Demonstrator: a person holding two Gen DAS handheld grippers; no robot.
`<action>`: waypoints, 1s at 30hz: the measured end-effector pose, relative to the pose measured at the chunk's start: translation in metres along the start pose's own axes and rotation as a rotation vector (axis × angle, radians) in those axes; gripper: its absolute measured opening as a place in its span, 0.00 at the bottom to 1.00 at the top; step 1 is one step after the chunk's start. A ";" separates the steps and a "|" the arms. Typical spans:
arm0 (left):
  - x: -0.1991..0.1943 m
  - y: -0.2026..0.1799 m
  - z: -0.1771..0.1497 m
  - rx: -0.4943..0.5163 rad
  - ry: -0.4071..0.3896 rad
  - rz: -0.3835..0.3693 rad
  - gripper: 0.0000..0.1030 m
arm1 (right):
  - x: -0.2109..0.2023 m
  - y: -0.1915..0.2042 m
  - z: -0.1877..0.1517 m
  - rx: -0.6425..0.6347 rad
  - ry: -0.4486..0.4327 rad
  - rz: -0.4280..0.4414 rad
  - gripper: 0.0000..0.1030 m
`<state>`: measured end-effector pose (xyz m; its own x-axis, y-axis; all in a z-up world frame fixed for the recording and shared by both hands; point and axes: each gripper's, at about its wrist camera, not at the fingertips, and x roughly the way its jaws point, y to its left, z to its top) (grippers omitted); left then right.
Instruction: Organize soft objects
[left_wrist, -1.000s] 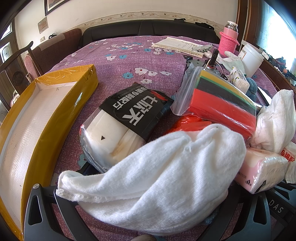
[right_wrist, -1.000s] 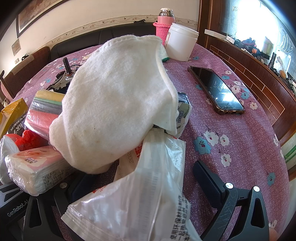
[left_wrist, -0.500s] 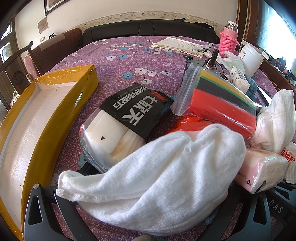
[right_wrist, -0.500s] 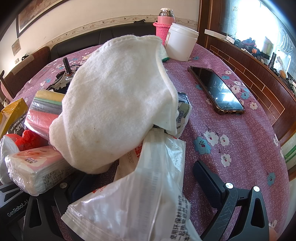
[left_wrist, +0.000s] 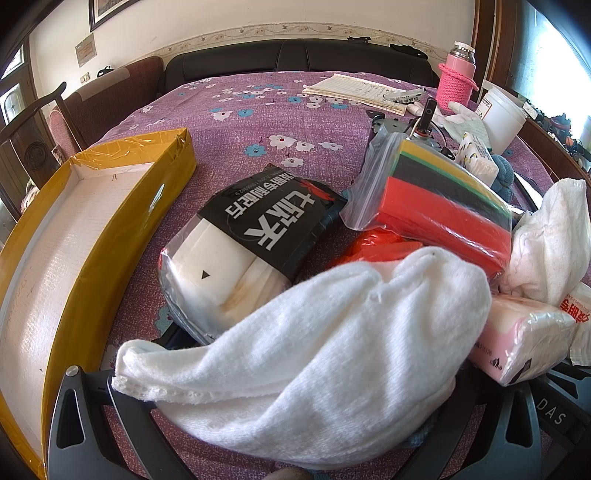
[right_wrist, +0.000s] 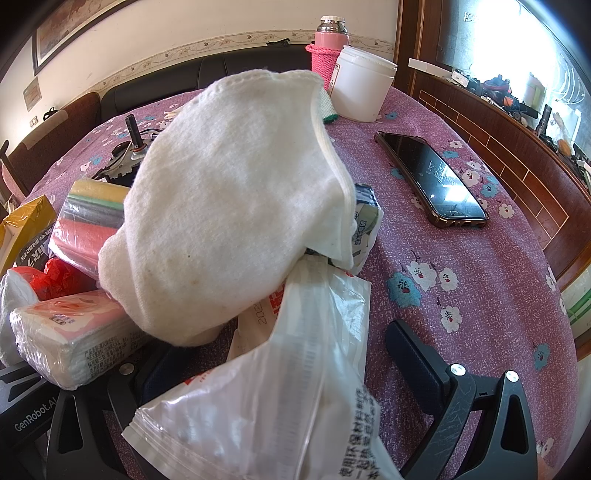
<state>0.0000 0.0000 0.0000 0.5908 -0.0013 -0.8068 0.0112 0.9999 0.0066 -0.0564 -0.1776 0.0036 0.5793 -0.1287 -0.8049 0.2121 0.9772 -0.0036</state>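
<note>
White terry towel (left_wrist: 317, 354), soft and looped, draped over the left gripper (left_wrist: 288, 424), hiding the fingers, so grip state impossible to tell. Just behind, a black-banded pack (left_wrist: 243, 254) with bold white Chinese characters, partly unreadable; beside it a zip bag of red, black, green and yellow foam sheets (left_wrist: 439, 206); pink tissue pack (left_wrist: 524, 339) to the right. Yellow taped tray (left_wrist: 48, 258) at left on the purple floral bench (left_wrist: 240, 122). Right gripper (right_wrist: 258, 398) spread wide around a crinkly printed plastic bag (right_wrist: 280, 406), second white cloth (right_wrist: 232, 206) heaped behind. "GenRobot.AI" readable on the neighbouring gripper body.
</note>
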 end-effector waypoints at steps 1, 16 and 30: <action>0.000 0.000 0.000 0.000 0.000 0.000 1.00 | 0.000 0.000 0.000 0.000 0.000 0.000 0.99; 0.001 0.000 0.003 0.007 0.058 -0.002 1.00 | 0.000 0.000 0.000 -0.001 0.000 -0.001 0.99; -0.022 0.008 -0.015 0.036 0.081 -0.096 0.93 | -0.010 -0.003 -0.012 -0.077 0.113 0.052 0.99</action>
<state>-0.0250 0.0087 0.0085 0.5187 -0.0946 -0.8497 0.0943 0.9941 -0.0531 -0.0727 -0.1769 0.0046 0.4942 -0.0623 -0.8671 0.1204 0.9927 -0.0026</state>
